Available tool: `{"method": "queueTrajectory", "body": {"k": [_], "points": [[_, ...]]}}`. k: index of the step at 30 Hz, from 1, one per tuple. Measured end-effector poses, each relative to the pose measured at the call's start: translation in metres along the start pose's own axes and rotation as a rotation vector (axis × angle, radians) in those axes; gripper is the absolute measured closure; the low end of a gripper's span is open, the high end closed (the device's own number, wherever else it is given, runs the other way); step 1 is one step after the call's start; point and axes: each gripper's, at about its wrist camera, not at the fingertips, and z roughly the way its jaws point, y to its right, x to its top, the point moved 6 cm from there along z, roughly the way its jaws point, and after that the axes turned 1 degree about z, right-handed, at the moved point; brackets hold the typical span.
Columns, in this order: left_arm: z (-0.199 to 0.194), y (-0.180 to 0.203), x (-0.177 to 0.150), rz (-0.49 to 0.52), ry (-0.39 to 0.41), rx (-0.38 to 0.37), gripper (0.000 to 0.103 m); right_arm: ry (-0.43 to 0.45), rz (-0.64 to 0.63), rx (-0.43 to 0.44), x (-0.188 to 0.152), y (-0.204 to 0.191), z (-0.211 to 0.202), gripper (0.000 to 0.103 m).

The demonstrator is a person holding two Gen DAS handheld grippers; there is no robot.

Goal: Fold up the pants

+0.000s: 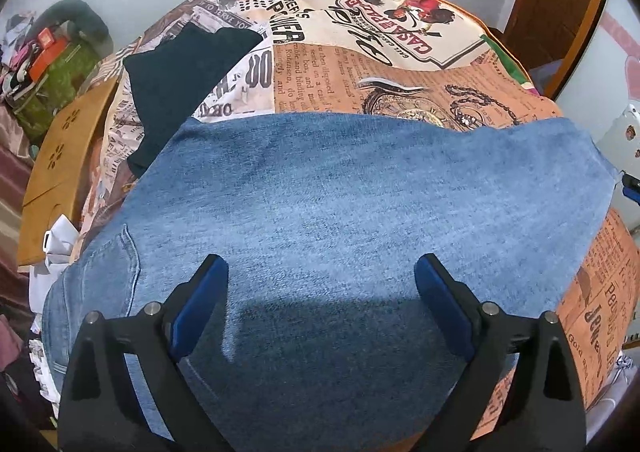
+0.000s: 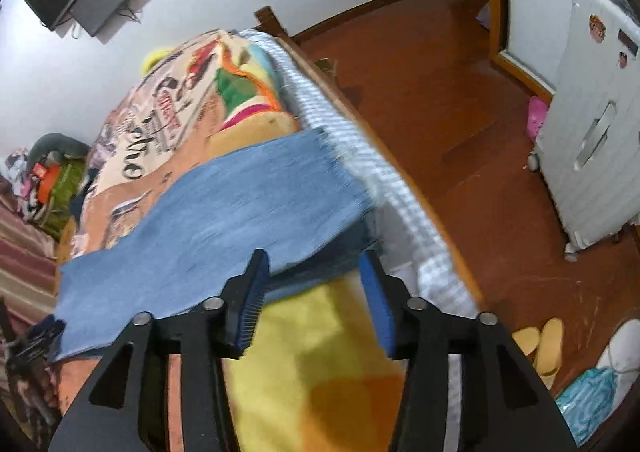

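Lying flat across the middle of the left wrist frame, the blue denim pants (image 1: 360, 191) are spread on a bed covered by a newspaper-print blanket (image 1: 360, 63). The left gripper (image 1: 322, 272) is seen at the bottom centre of that frame with its jaws wide apart above the denim, nothing being held between them; a shadow is cast on the fabric just under them. A dark navy garment (image 1: 180, 71) is seen at the upper left, beside the pants on the blanket.

In the right wrist frame, the pants run from lower left to centre, their frayed hem near the bed's right edge, where a white checked sheet (image 2: 380, 179) is exposed. The right gripper (image 2: 314, 264) is held at the bottom centre, jaws wide and empty, at the near edge of the denim. A white suitcase (image 2: 592, 123) is seen at the right on the wooden floor (image 2: 440, 91).
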Motion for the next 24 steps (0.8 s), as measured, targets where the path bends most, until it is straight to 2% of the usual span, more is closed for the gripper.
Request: {"method": "queueTrajectory", "body": {"k": [2, 6, 10, 16, 18, 20, 23, 24], "points": [[0.000, 0.001, 0.000, 0.002, -0.001, 0.000, 0.006, -0.010, 0.043, 0.053, -0.005, -0.007, 0.003, 0.044], [0.000, 0.003, 0.001, 0.013, 0.003, 0.008, 0.006, -0.050, 0.122, 0.119, -0.011, -0.017, 0.019, 0.043], [0.000, 0.003, 0.000, 0.006, 0.005, -0.002, 0.006, -0.127, 0.214, 0.135, -0.018, -0.013, 0.048, 0.043], [0.002, 0.002, 0.000, -0.004, 0.005, -0.015, 0.005, -0.119, 0.275, 0.167, -0.010, -0.003, 0.064, 0.043], [0.002, 0.002, 0.000, -0.004, 0.007, -0.015, 0.005, -0.109, 0.239, 0.155, -0.003, -0.006, 0.066, 0.048], [0.002, 0.002, 0.001, -0.004, 0.009, -0.013, 0.005, -0.085, 0.223, 0.143, 0.005, -0.005, 0.066, 0.060], [0.002, 0.003, 0.002, -0.006, 0.011, -0.010, 0.005, -0.036, 0.223, 0.122, 0.017, -0.002, 0.063, 0.086], [0.001, 0.003, 0.002, -0.006, 0.012, -0.009, 0.005, -0.011, 0.222, 0.112, 0.021, -0.001, 0.061, 0.090]]}}
